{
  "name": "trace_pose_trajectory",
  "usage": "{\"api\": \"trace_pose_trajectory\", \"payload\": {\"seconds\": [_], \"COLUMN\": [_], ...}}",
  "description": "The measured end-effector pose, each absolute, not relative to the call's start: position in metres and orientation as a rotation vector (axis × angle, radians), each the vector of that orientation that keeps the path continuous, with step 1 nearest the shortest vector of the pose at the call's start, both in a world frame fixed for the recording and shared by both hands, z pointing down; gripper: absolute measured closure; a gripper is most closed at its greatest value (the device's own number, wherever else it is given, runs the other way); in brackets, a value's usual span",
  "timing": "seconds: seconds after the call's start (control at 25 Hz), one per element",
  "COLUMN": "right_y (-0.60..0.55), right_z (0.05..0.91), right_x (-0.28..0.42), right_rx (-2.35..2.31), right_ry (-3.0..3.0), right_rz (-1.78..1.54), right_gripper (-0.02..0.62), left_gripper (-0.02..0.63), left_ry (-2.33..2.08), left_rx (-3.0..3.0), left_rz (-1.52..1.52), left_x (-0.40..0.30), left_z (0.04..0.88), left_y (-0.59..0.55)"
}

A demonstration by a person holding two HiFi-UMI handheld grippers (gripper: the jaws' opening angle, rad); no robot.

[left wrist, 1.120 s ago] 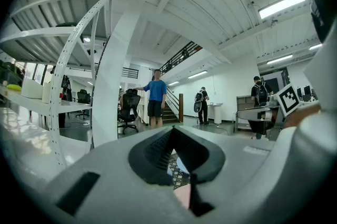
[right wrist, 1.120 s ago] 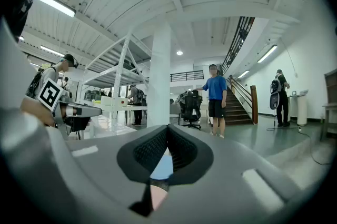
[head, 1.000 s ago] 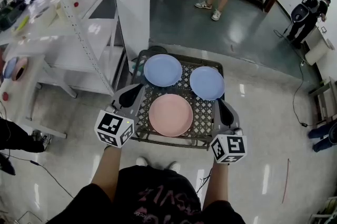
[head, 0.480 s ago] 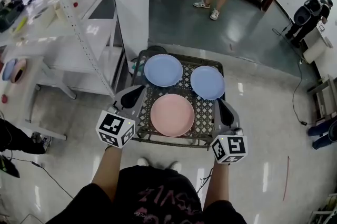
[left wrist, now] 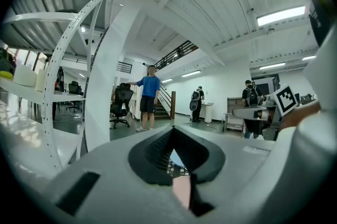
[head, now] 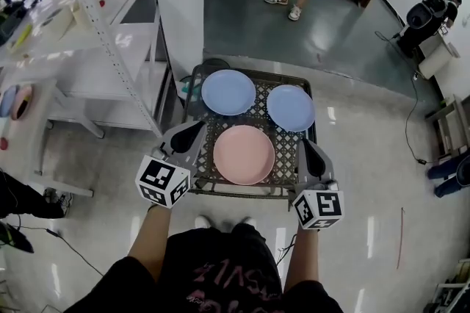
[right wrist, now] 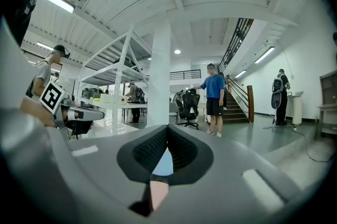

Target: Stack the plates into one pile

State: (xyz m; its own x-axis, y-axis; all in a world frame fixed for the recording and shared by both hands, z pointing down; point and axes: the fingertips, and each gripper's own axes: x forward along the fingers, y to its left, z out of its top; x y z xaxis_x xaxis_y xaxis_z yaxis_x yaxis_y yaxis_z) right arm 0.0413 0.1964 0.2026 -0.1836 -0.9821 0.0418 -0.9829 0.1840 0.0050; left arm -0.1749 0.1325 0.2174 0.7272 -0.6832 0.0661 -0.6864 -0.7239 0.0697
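Head view: three plates lie apart on the black lattice crate (head: 253,73). The pink plate (head: 244,154) is nearest the person, with the left blue plate (head: 228,92) and right blue plate (head: 291,107) behind it. The left gripper (head: 189,134) and right gripper (head: 305,148) flank the crate.

Left gripper view: jaws together, holding nothing.

Right gripper view: jaws likewise together and empty.

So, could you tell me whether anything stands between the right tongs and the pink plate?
Nothing visible does: the right tongs, shut, are just beside the pink plate at its right edge, with only bare crate lattice between them.
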Motion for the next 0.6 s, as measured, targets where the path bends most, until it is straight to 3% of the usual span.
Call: {"api": "trace_pose_trajectory", "payload": {"seconds": [0.6], "right_y": [0.188], "right_z": [0.213], "right_x": [0.058], "right_rx": [2.033], "right_ry": [-2.382], "right_rz": [0.079], "right_gripper": [0.588], "left_gripper": [0.606], "left_ry": [-1.1], "left_rx": [2.826], "left_rz": [0.09], "left_x": [-0.161], "left_z": [0.234], "left_y": [0.122]}}
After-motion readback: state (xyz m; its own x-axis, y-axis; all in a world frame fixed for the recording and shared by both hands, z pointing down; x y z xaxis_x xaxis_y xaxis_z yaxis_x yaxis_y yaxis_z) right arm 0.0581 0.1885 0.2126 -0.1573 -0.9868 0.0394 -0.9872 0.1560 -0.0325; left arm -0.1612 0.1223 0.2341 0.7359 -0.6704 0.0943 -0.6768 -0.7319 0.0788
